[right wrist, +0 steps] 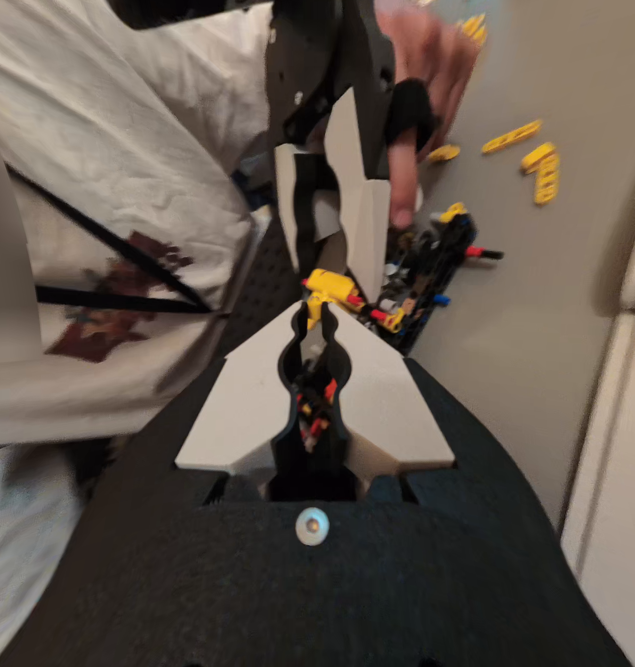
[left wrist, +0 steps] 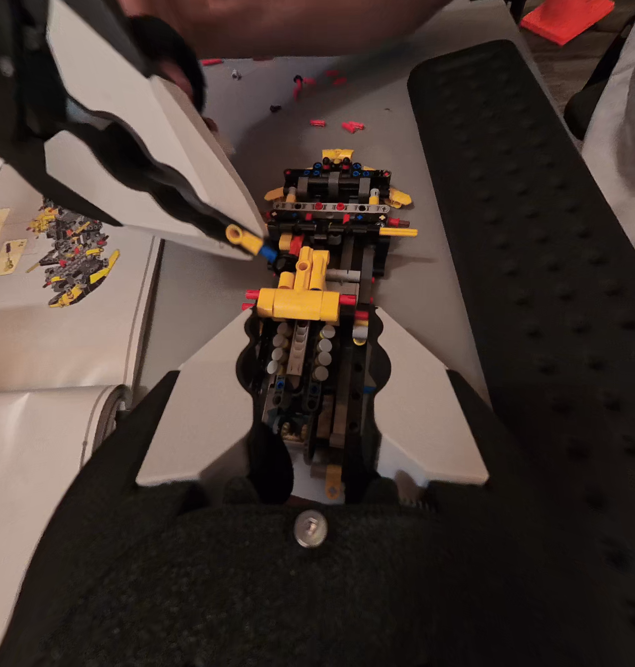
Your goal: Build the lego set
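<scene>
My left gripper [left wrist: 314, 364] clamps the lego chassis [left wrist: 330, 252], long axis toward twelve o'clock. My right gripper [left wrist: 249, 240], at ten o'clock, pinches a yellow connector [left wrist: 241, 236], seemingly just beside the chassis.

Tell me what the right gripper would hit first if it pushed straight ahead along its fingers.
The right gripper, shut on a small yellow connector with a blue pin, points at the black and yellow lego model. It would likely meet the model's black frame beside the yellow block first; depth is unclear.
</scene>
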The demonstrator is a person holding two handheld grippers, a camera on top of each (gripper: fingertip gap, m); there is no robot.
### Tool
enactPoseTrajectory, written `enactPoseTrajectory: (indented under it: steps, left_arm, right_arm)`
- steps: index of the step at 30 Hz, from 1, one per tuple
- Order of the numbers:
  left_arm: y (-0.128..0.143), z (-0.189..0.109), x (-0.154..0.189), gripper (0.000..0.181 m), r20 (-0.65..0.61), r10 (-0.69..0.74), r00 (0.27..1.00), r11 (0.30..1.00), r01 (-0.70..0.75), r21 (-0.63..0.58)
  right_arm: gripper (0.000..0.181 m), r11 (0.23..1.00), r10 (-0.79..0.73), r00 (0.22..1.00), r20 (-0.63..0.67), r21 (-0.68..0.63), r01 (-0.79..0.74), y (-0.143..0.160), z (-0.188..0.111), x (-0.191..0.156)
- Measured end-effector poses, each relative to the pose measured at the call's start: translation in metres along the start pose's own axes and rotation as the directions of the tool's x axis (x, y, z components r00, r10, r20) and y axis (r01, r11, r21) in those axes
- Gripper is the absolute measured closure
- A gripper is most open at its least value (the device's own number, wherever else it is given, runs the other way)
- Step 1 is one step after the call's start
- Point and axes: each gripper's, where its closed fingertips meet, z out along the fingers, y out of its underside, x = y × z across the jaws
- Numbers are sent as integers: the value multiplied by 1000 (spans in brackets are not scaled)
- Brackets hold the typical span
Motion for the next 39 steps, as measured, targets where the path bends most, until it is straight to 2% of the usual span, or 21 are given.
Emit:
enactPoseTrajectory:
  steps: [3,4,6,7,8,10,11,14,16,18,20,22,26,27,33,35,39]
  left_arm:
    - [1,-1,1,121,16,14,1000,1000,-14,8]
    - [1,-2,1,121,18,17,1000,1000,-17,12]
    - [2,-3,1,121,15,25,1000,1000,-25,19]
    - [3,-4,1,120,11,22,1000,1000,-22,18]
    - [3,-4,0,120,7,12,1000,1000,-12,19]
    - [3,-5,0,120,4,3,1000,1000,-3,28]
    - [3,-4,0,120,2,-10,1000,1000,9,27]
    - [-3,-10,4,120,-45,-56,997,998,58,33]
    - [-22,-22,0,120,-37,-80,996,987,85,134]
    - [-38,-31,-16,121,78,-67,995,980,51,192]
    - [-37,-30,-28,125,267,80,960,986,-116,122]
    - [-35,-26,-28,135,364,235,901,965,-261,25]
    - [-44,-29,-32,173,461,310,832,937,-348,-2]
    - [-45,-29,-32,176,467,311,828,936,-351,-1]
    - [-48,-30,-36,171,525,356,773,915,-402,-29]
    - [-47,-28,-38,170,533,362,765,915,-402,-44]
    - [-44,-25,-35,177,503,351,790,921,-387,-34]
  right_arm:
    - [175,983,-171,956,-237,32,183,3,7,7]
    - [175,959,-251,913,-321,42,279,3,6,8]
    - [176,872,-422,777,-467,23,488,7,0,6]
    - [175,827,-459,712,-531,38,561,5,-5,4]
    - [175,803,-473,686,-552,50,594,8,-4,1]
    - [175,817,-449,667,-594,29,576,17,-6,9]
    - [175,818,-425,672,-607,61,572,14,-8,10]
    - [176,791,-356,733,-580,231,567,-3,-14,-3]
    - [175,801,-320,786,-530,293,523,-9,-11,-10]
    - [175,843,-209,852,-481,352,406,-15,-8,-6]
    - [175,858,-79,920,-384,443,258,-23,-7,-7]
    - [175,847,-8,959,-284,508,157,-30,-7,-12]
    - [175,838,21,968,-249,533,119,-31,-7,-13]
    - [175,838,23,969,-247,533,116,-30,-6,-13]
    - [175,840,66,967,-244,537,78,-27,-10,-6]
    - [176,832,72,978,-193,553,48,-28,-8,-11]
    - [175,837,75,977,-199,545,47,-26,-6,-9]
